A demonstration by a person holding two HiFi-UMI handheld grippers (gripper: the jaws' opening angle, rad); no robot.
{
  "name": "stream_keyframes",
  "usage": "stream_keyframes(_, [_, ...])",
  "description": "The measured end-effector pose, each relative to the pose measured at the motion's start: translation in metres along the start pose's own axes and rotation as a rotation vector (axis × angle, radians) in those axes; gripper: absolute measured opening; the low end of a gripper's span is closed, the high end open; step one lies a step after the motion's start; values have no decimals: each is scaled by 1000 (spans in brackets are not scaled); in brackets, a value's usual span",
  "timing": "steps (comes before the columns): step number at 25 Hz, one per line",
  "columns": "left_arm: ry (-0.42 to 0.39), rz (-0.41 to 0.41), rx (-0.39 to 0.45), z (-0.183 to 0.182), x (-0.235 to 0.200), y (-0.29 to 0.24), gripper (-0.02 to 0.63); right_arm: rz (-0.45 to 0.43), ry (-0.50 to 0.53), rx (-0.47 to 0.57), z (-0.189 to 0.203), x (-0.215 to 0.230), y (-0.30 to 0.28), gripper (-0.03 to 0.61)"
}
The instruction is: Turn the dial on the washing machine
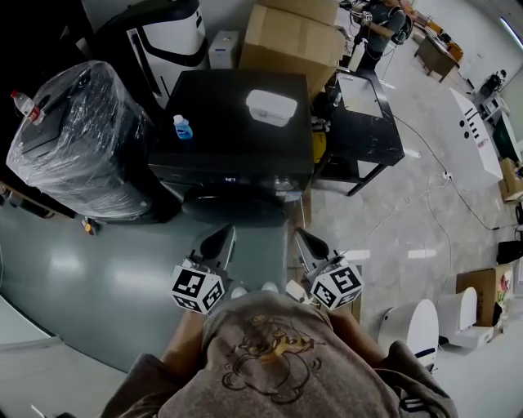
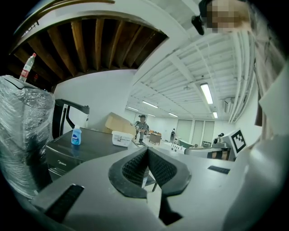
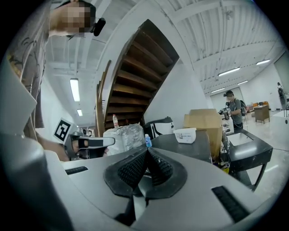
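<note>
The black washing machine (image 1: 229, 135) stands ahead of me, its top facing up and its front control strip (image 1: 233, 178) in shadow. I cannot make out the dial on it. Both grippers are held low near my chest, well short of the machine. The left gripper (image 1: 222, 237) is shut with nothing between its jaws, and its ribbed pads (image 2: 135, 168) meet. The right gripper (image 1: 304, 237) is also shut and empty, its pads (image 3: 159, 168) pressed together. The machine's top (image 2: 97, 145) shows beyond the left jaws and beyond the right jaws (image 3: 180, 146).
A blue bottle (image 1: 182, 126) and a white lidded box (image 1: 270, 107) sit on the machine's top. A plastic-wrapped appliance (image 1: 78, 139) stands to its left, a black table (image 1: 364, 135) to its right and cardboard boxes (image 1: 290, 37) behind. A person (image 1: 377, 24) stands far back.
</note>
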State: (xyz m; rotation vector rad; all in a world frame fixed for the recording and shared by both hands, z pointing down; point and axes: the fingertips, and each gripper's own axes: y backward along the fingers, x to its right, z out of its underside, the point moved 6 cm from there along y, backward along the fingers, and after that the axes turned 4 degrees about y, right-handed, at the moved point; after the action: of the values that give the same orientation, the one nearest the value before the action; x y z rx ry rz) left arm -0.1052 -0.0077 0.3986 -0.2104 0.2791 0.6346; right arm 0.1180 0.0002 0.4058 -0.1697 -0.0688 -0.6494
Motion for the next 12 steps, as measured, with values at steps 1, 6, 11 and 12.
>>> stream_keyframes(1, [1, -2, -3, 4, 1, 1, 0, 0, -10, -5, 4, -1, 0, 0])
stream_keyframes(6, [15, -13, -1, 14, 3, 5, 0, -2, -55, -19, 14, -5, 2, 0])
stream_keyframes(11, [10, -26, 2, 13, 6, 8, 0, 3, -42, -20, 16, -6, 5, 0])
stream_keyframes(12, [10, -32, 4, 13, 5, 8, 0, 4, -40, -20, 16, -6, 5, 0])
